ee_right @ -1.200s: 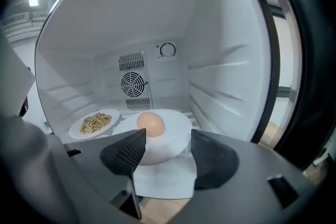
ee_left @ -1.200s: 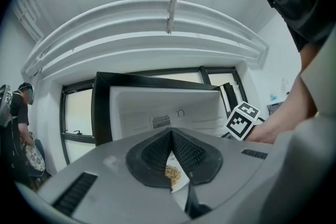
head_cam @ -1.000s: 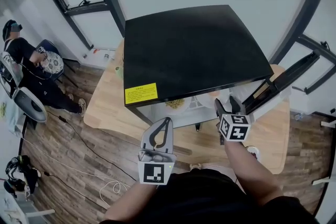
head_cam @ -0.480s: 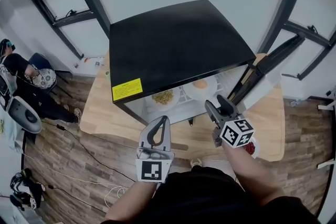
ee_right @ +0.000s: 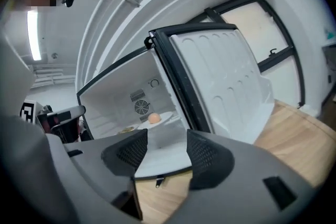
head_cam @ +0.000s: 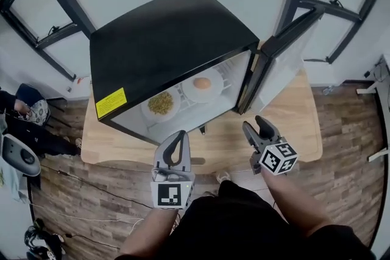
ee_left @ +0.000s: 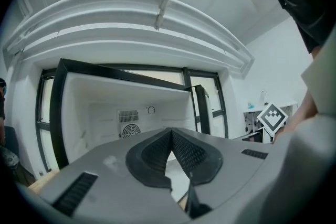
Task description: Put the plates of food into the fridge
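A pale wooden table (head_cam: 292, 131) carries the black fridge (head_cam: 164, 39) at frame centre. Inside it sit 2 plates: the plate of yellow-green food (head_cam: 161, 103) and, upper right of it, the plate with an orange lump (head_cam: 202, 84). The door (head_cam: 277, 61) stands wide at right. Below, the left gripper (head_cam: 178, 137) has jaws pressed together, the right gripper (head_cam: 256, 125) spread, empty. Shutting likely remains: the right one should push the door's outer edge slowly.

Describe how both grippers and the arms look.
Left gripper and right gripper: grey plastic bodies, black textured pads, each with a white cube of black square markers. Person wears a black top, forearms bare.
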{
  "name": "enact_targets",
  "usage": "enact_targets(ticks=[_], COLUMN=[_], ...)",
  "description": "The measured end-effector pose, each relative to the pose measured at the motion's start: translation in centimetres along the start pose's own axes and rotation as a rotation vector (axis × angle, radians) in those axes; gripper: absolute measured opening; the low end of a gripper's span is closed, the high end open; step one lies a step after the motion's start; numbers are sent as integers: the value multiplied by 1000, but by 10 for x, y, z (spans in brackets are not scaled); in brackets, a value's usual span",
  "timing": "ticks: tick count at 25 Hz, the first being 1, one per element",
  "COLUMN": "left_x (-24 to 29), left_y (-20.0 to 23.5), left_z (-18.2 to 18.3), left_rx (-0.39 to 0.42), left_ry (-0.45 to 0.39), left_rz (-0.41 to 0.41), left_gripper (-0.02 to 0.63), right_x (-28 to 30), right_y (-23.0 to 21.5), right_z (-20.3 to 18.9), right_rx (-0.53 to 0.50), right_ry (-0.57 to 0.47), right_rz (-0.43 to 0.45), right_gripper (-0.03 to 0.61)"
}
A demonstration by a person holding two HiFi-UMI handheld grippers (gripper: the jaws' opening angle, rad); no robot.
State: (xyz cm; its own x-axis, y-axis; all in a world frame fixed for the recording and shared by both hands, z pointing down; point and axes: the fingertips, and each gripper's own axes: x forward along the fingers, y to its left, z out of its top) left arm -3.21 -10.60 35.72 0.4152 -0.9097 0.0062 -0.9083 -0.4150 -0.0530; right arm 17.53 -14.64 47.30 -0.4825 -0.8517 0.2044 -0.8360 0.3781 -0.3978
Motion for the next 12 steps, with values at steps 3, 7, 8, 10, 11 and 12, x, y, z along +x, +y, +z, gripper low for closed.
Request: enact_targets(ticks=[3, 7, 8, 10, 11, 12], left_x=[6, 16, 21, 29, 33, 35], left_y=[-19, -49, -56, -71, -79, -87], left_z=[-1, -7, -10, -15, -19, -22], left_rx=[33, 71, 68, 52, 46, 42], left_ry=[-8, -1, 2, 10, 15, 20], left_rz=[-59, -136, -153, -185, -202, -221], left_gripper=[5, 5, 4, 5, 4, 4], right_x=[-33, -81, -95, -126, -141, -156], right_y=[-27, -69, -83, -110, -122, -132], right_z=[-16, -50, -59, -80, -93, -106], right_rx=[44, 208, 255, 337, 383, 436], right_ry=[-7, -18, -26, -44, -50, -54], right_rz=[-83, -229, -285, -406, -456, -499], right_gripper=[229, 222, 219, 213, 209, 207])
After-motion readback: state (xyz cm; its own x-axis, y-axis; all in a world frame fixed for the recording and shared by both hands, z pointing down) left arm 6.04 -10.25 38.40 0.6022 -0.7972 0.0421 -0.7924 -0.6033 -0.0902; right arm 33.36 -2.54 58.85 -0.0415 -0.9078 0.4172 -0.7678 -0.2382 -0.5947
